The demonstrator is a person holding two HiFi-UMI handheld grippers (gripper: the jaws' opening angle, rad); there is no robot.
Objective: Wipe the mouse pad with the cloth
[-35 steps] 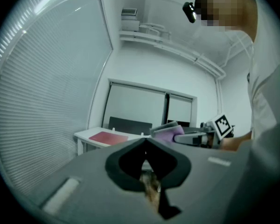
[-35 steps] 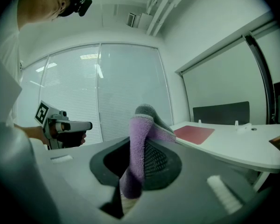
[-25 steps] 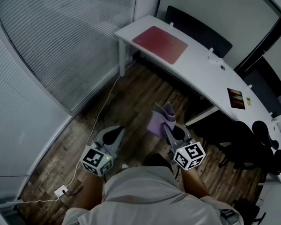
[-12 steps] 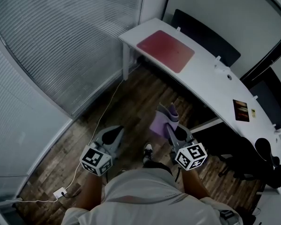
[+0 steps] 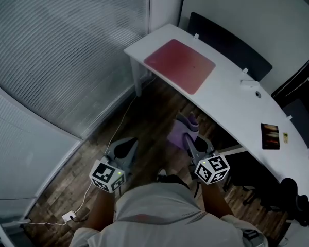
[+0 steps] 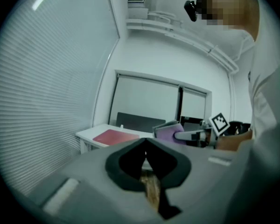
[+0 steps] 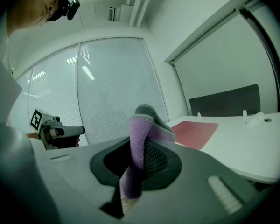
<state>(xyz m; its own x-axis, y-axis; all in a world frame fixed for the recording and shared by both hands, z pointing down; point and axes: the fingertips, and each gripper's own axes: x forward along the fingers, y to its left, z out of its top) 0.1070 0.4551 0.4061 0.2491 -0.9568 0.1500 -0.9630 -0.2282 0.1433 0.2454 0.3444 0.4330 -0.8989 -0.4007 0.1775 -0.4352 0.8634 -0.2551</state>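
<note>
- Gripping the purple cloth [image 7: 139,143], right gripper [image 5: 190,140] jaws point toward the counter [image 5: 232,104].
- Left gripper [image 5: 124,148] jaws pressed together, empty.
- Red mouse pad [image 5: 180,66] lies on that counter.

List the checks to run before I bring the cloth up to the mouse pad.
1. Cloth held: ok. The purple cloth is clamped in the right gripper.
2. Left gripper free: ok. It is shut with nothing in it.
3. Mouse pad top: ok. Nothing lies on its red surface.
4. Pad within reach: not ok. It lies on the desk, well ahead of both grippers.
5. White cable on the floor: ok. It runs off to the left of the path.
</note>
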